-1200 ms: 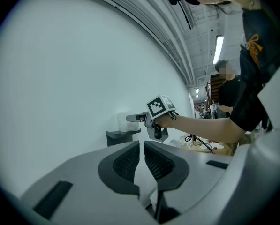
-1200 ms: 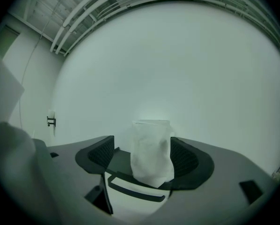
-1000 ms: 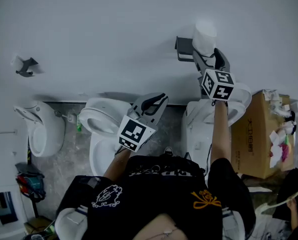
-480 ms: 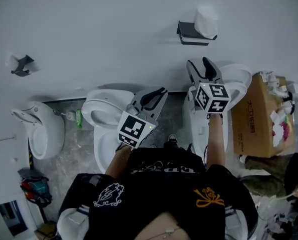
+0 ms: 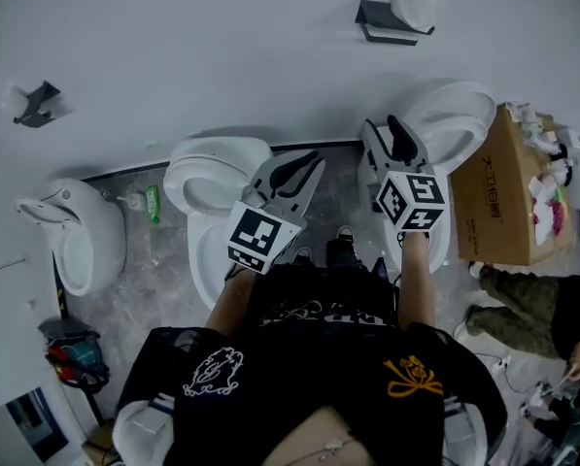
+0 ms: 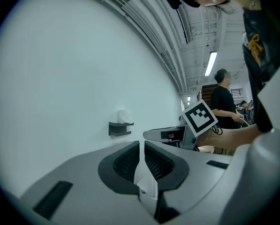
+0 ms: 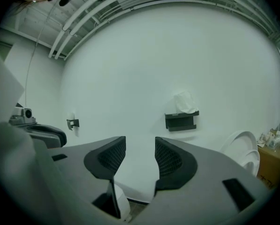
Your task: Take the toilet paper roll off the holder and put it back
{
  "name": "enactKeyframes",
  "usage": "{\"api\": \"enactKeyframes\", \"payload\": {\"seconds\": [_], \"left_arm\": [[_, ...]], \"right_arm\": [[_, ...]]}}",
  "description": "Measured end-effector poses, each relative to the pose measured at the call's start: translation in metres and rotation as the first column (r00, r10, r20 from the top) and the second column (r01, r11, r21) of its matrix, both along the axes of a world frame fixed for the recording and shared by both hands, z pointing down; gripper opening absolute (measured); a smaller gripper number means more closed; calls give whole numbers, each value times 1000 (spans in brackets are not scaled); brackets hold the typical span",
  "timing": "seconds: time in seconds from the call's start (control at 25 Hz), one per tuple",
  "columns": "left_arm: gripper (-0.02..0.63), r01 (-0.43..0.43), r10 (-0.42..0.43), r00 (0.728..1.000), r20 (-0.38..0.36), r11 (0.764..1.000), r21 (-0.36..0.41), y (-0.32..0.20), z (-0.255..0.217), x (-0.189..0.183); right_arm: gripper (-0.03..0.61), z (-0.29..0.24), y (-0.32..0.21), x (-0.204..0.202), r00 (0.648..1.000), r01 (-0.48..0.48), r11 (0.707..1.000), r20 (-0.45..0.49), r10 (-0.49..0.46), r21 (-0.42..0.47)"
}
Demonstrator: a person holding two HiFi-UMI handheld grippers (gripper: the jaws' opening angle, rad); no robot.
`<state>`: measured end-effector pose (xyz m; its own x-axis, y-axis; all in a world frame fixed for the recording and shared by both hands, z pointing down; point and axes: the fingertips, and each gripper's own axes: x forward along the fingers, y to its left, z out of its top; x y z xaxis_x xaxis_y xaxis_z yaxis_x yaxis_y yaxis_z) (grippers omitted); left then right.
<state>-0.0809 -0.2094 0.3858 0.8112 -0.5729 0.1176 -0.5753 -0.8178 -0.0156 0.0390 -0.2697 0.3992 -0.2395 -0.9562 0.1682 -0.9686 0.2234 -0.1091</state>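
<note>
Grey mottled floor (image 5: 139, 299) nearest. Left gripper (image 5: 307, 168) clenched, empty. Right gripper (image 5: 382, 129) parted, jaws just been closing, nothing between. Glossy rounded toilets (image 5: 212, 178) beyond. Open air up to smooth wall (image 5: 221, 56). Far right: soft toilet paper roll (image 5: 413, 0) on dark angular holder (image 5: 382, 22).

Black T-shirt (image 5: 309, 357), white and gold prints; grey left gripper (image 5: 314, 166) and right gripper (image 5: 381, 124), black ribbed fingers (image 7: 167, 159), black-and-white marker cubes (image 5: 410, 200)
</note>
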Motion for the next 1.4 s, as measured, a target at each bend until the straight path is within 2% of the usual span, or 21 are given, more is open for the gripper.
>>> {"api": "enactKeyframes", "payload": {"seconds": [0.24, 0.56, 0.8, 1.08, 1.28, 1.4], "left_arm": [[48, -2, 1, 1000, -23, 1000, -12, 23, 5, -8], [48, -20, 20, 999, -35, 1000, -15, 48, 3, 8], [48, -8, 7, 1000, -30, 999, -32, 74, 4, 38], [48, 22, -23, 1000, -19, 998, -57, 130, 9, 86], [48, 59, -59, 998, 7, 995, -77, 175, 19, 103], [48, 82, -80, 996, 29, 994, -77, 200, 22, 109]], "right_arm": [[181, 8, 41, -19, 1000, 13, 1000, -3, -13, -24], [146, 4, 76, -26, 998, 59, 998, -13, -59, -22], [95, 3, 117, -3, 997, 71, 997, 21, -70, -31], [62, 8, 182, 33, 992, 116, 992, 53, -113, -45], [7, 14, 228, 42, 986, 160, 986, 62, -157, -47], [3, 17, 252, 44, 979, 193, 980, 80, -189, -41]]}}
